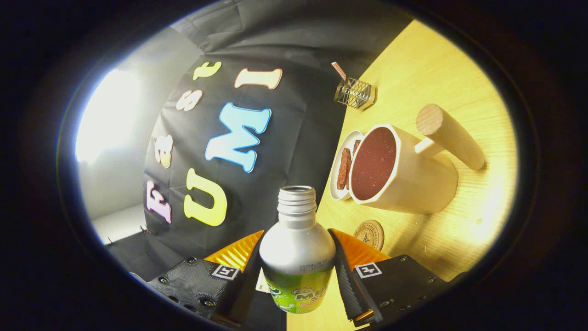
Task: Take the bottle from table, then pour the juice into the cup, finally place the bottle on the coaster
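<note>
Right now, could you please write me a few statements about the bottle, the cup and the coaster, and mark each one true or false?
1. The gripper is shut on the bottle. True.
2. The bottle wears a cap. False: its threaded mouth is open.
3. The cup has a wooden handle. True.
4. The bottle stands on the coaster. False: the coaster lies bare on the table, and the bottle is held off it.
5. The cup is empty. False: it holds something reddish-brown.
</note>
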Action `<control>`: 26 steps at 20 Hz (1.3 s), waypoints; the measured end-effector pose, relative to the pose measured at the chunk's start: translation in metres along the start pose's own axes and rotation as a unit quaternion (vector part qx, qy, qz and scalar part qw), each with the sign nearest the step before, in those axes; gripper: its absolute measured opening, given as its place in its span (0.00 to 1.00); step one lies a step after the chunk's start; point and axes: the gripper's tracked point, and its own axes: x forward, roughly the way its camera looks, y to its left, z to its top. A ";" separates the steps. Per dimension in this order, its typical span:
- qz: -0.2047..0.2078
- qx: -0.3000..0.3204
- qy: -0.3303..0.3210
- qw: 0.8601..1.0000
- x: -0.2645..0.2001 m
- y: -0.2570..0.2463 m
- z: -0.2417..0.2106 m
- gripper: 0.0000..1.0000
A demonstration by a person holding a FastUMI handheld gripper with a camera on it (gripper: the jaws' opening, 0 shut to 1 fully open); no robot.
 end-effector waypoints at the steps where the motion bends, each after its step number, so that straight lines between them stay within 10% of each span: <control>1: 0.001 0.009 0.000 1.000 0.000 0.000 0.000 0.76; 26: 0.023 0.183 -0.023 0.983 0.010 0.001 0.017 0.76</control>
